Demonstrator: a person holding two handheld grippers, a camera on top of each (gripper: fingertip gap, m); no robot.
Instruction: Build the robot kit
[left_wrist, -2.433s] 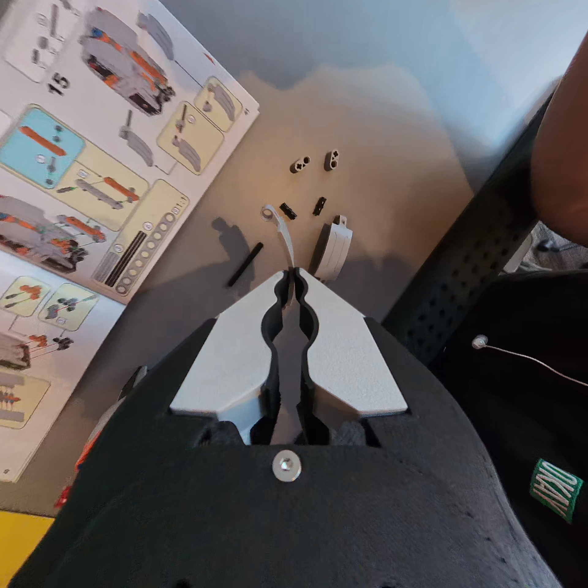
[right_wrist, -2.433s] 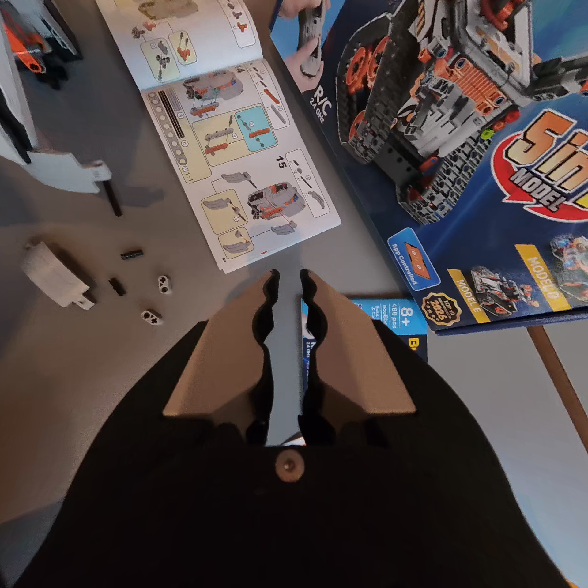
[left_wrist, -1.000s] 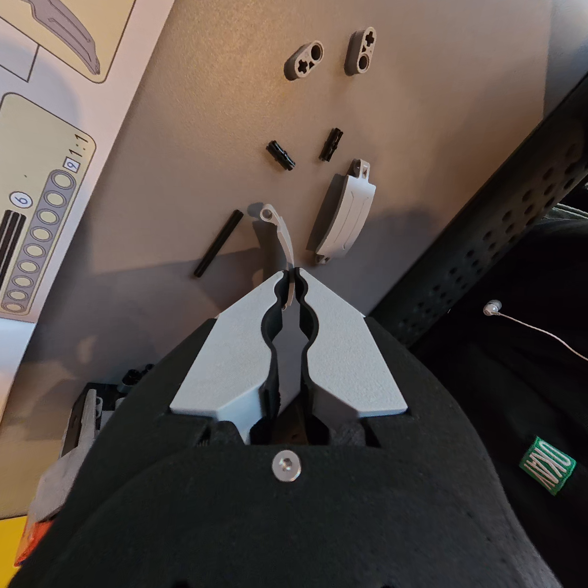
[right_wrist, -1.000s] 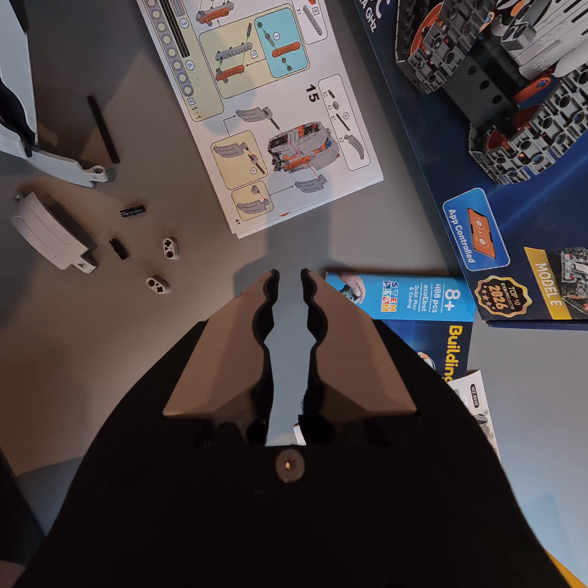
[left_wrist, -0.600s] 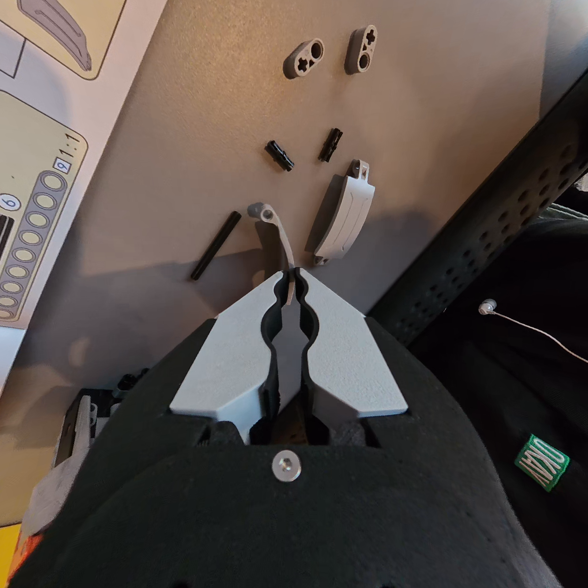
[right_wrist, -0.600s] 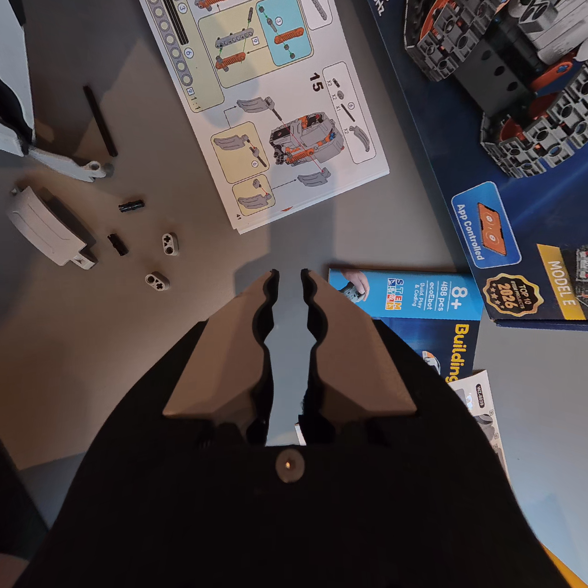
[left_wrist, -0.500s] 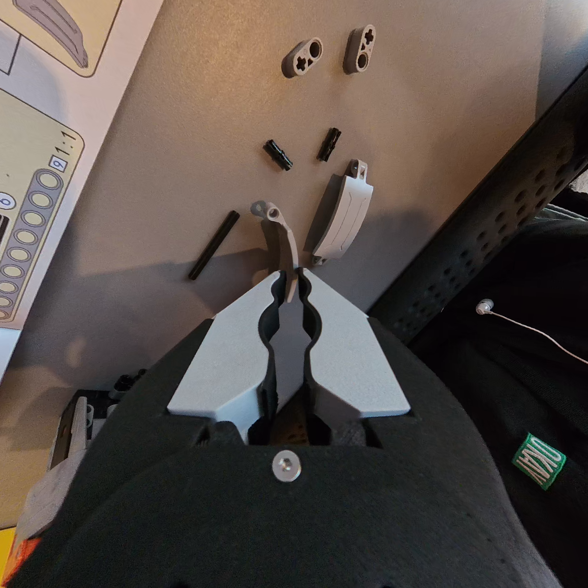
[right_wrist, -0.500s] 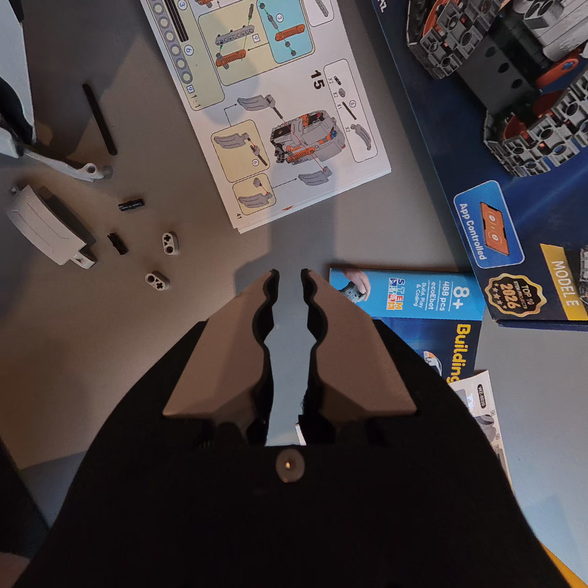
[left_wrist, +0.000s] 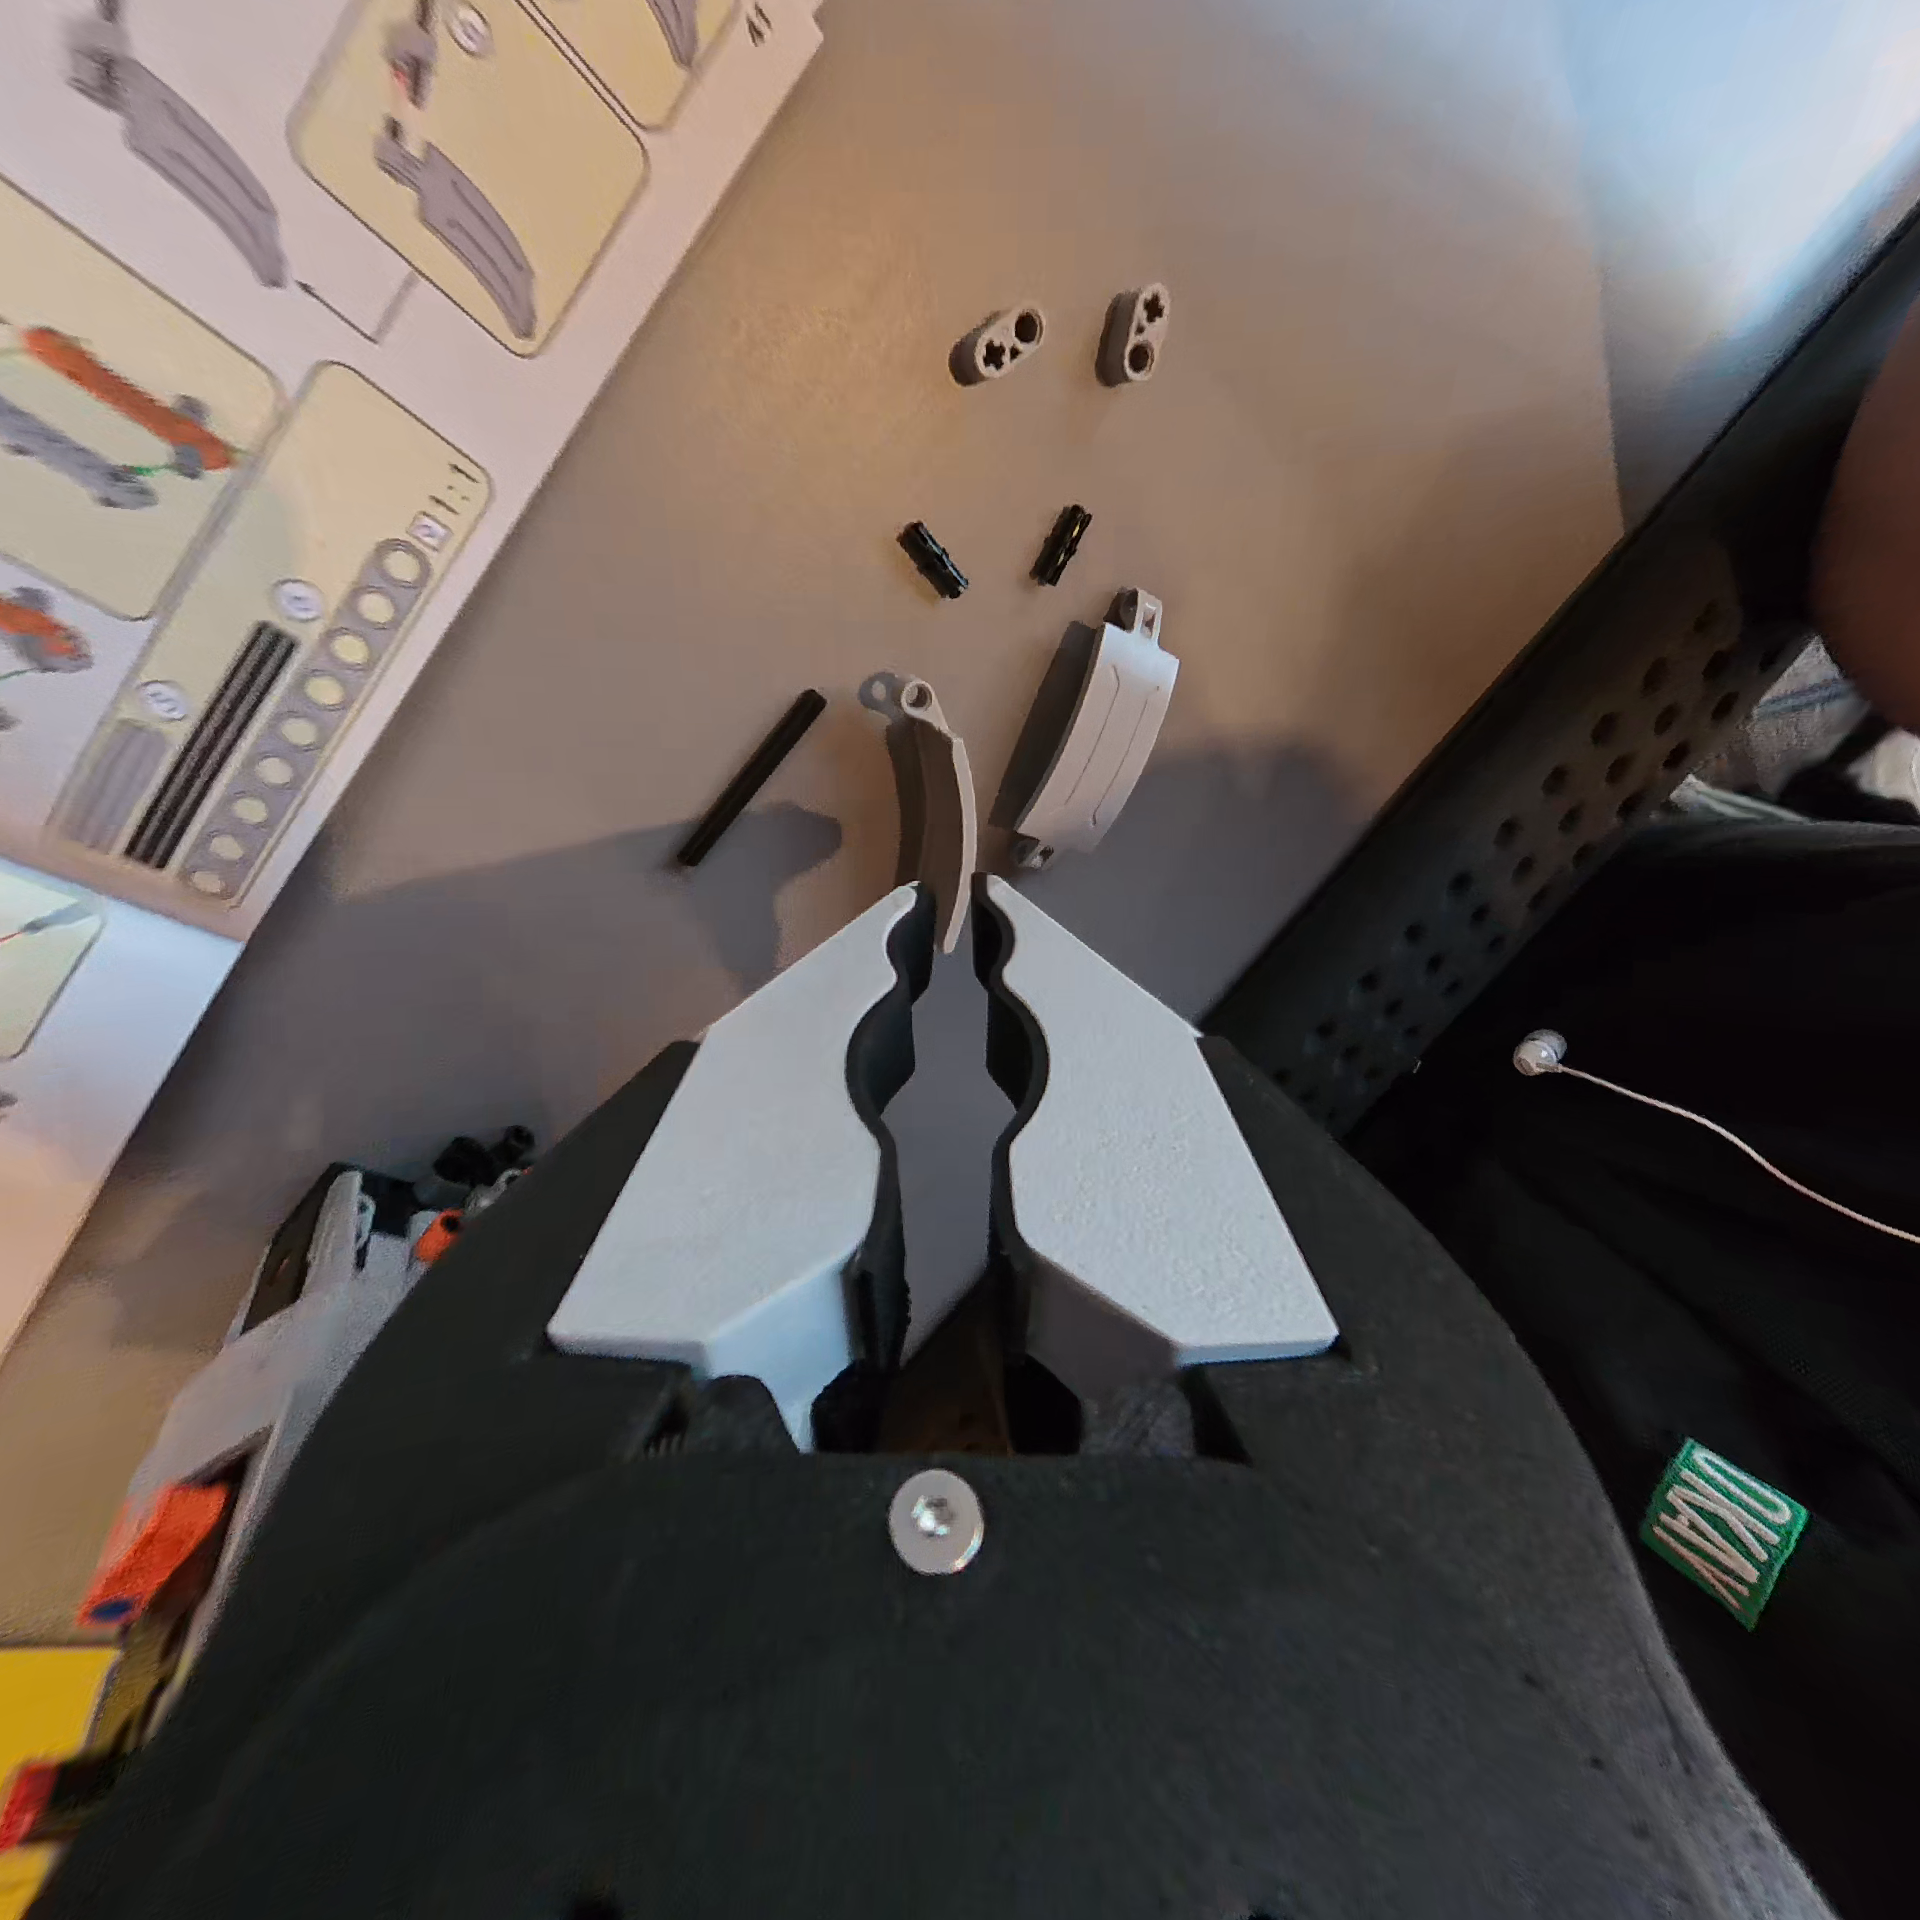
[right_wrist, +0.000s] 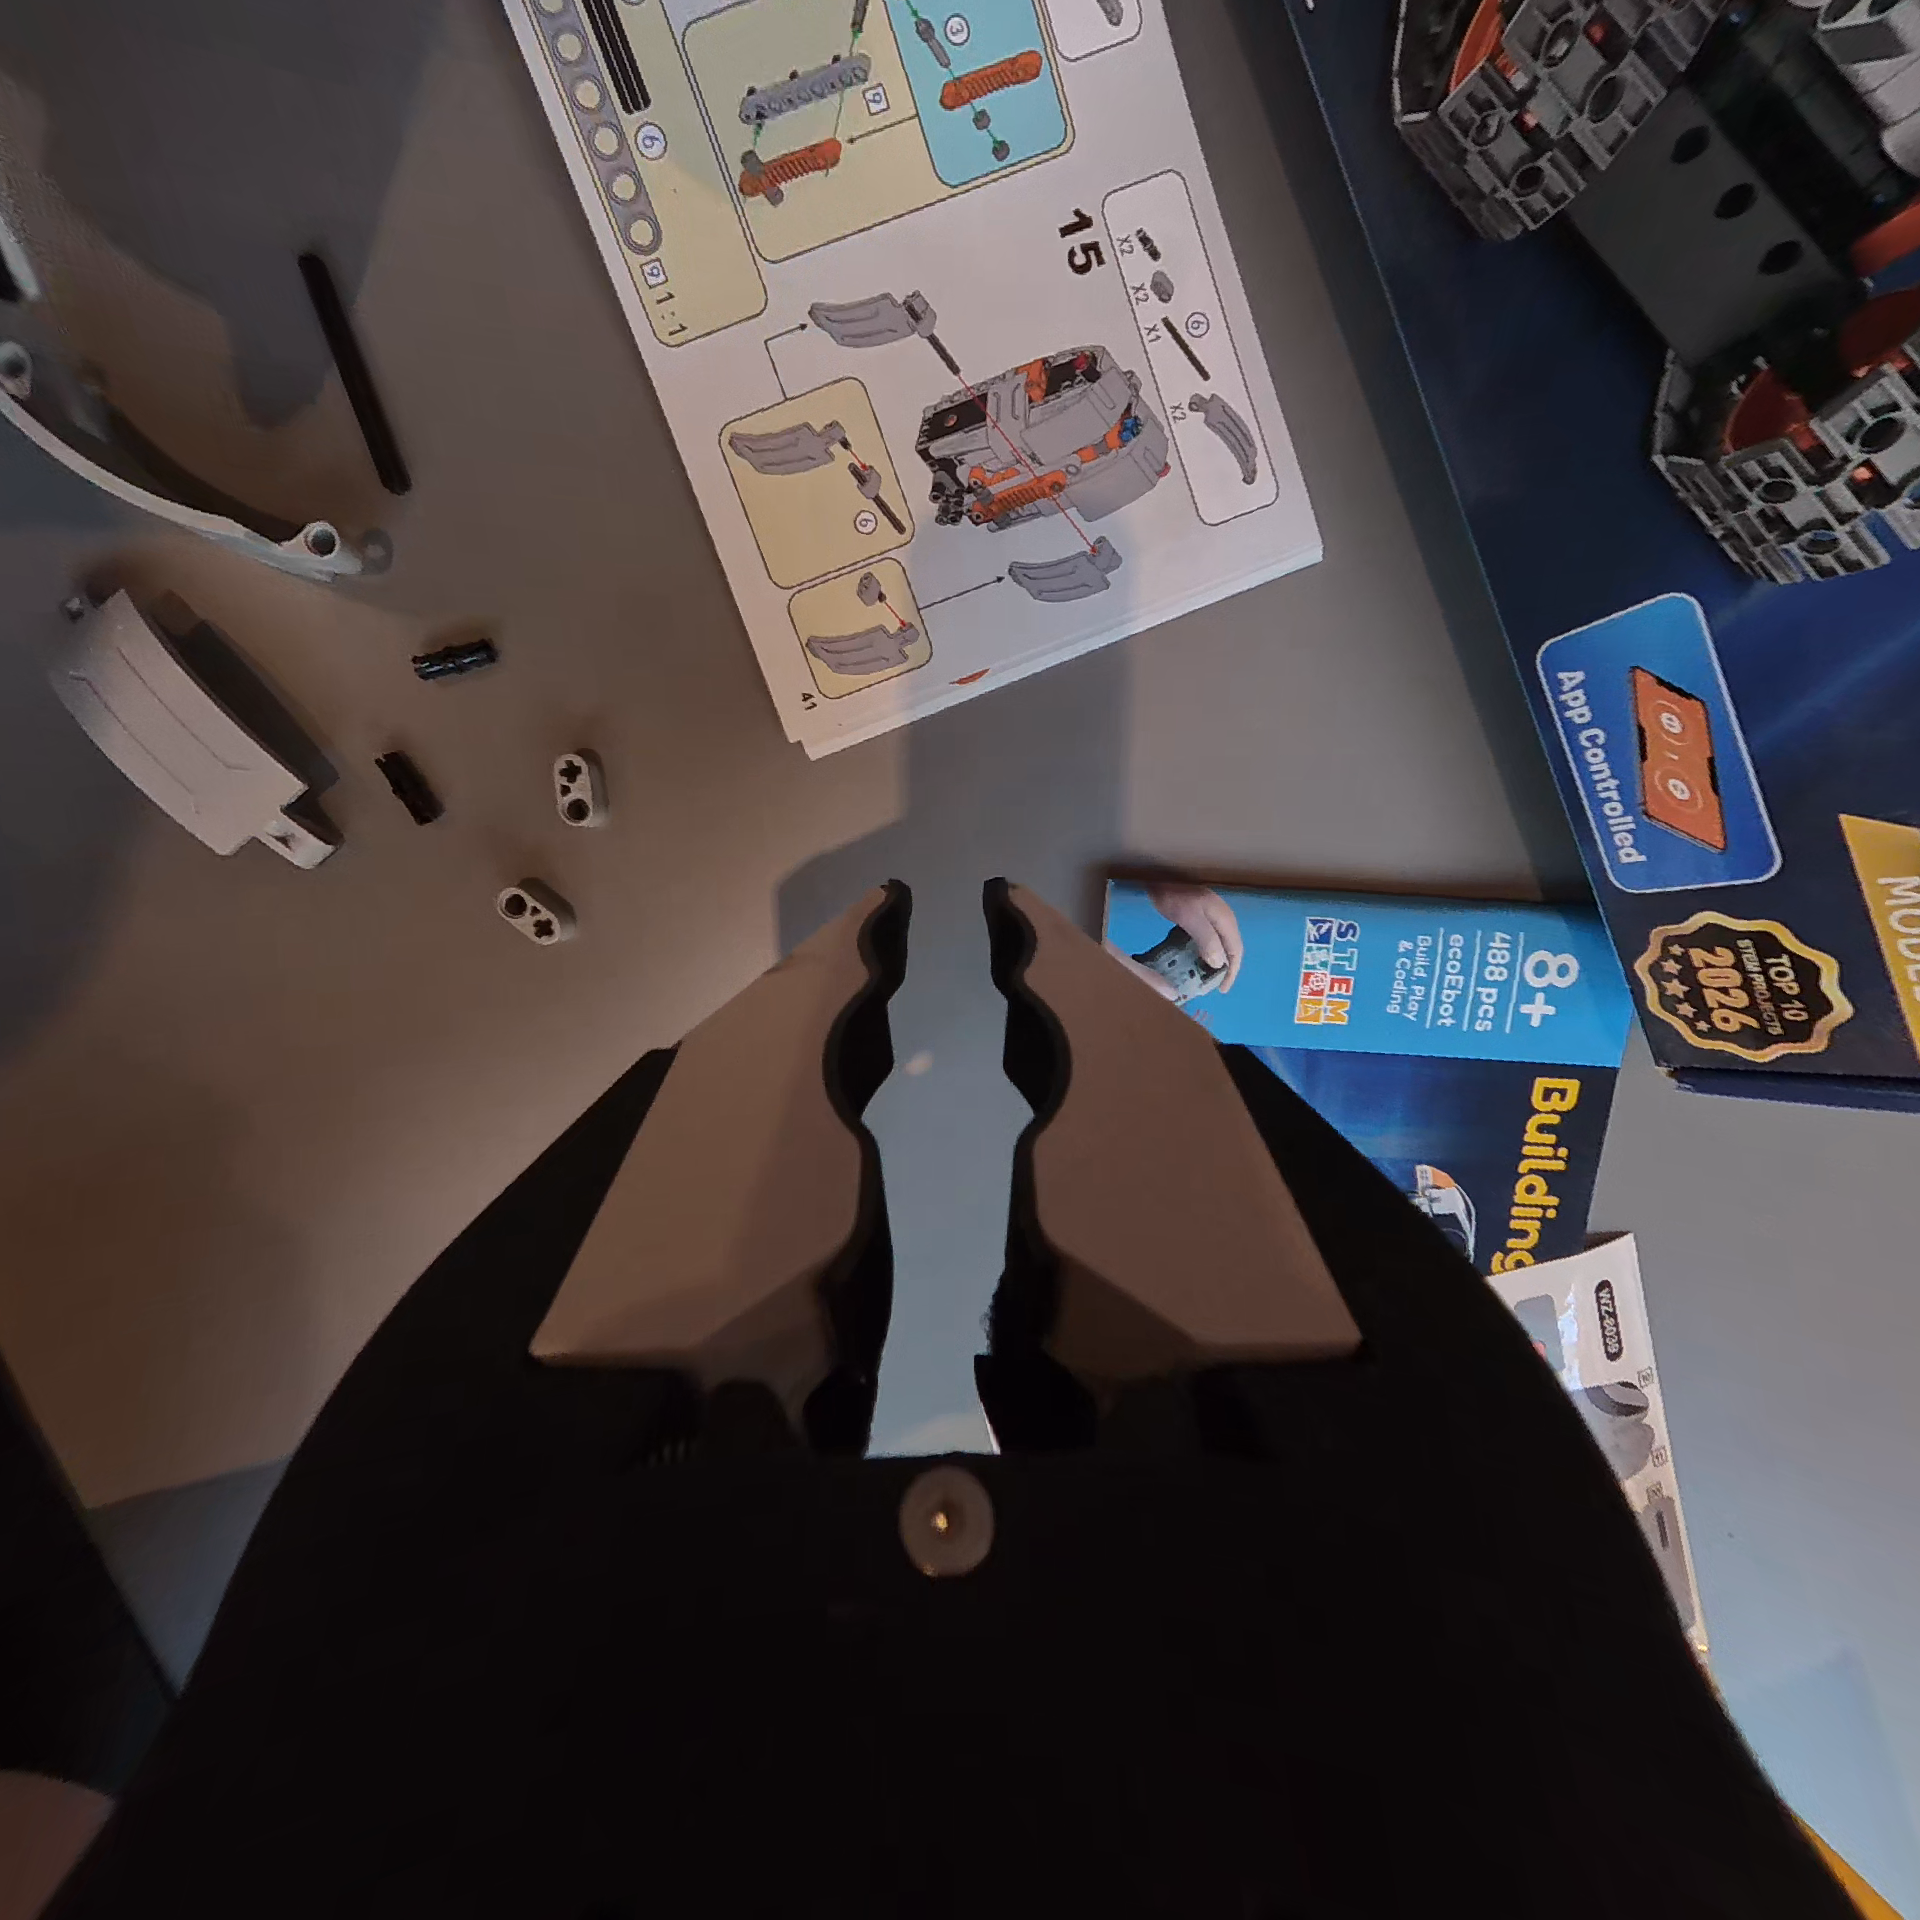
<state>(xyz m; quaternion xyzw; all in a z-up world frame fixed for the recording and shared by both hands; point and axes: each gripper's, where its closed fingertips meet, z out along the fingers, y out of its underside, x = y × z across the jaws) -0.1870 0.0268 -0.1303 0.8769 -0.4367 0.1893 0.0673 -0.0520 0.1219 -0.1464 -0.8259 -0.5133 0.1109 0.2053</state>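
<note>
Left gripper (left_wrist: 945, 899): jaws slightly parted, low over the grey table (left_wrist: 1195, 208); near end of a curved grey panel piece (left_wrist: 935, 805) between the tips, grip on it not clear.
Curved grey panel piece: far end with its pin hole down on the table, just beside a black axle (left_wrist: 750, 779) on one side and a wider curved grey panel (left_wrist: 1101, 743) on the other.
Beyond those: two short black pins (left_wrist: 932, 559) side by side, apart from each other; farther off, two small grey two-hole connectors (left_wrist: 995, 345).
Left edge of left wrist view: open instruction booklet (left_wrist: 260, 343) flat on the table; partly built grey and orange model (left_wrist: 249, 1392) near the gripper body.
Right gripper (right_wrist: 943, 896): jaws spread, nothing between them, above bare table.
Near right gripper: grey connectors (right_wrist: 536, 912) to its left, a blue leaflet (right_wrist: 1382, 977) to its right, booklet page (right_wrist: 935, 343) ahead.
Far right: blue printed box (right_wrist: 1662, 675) lying on the table.
</note>
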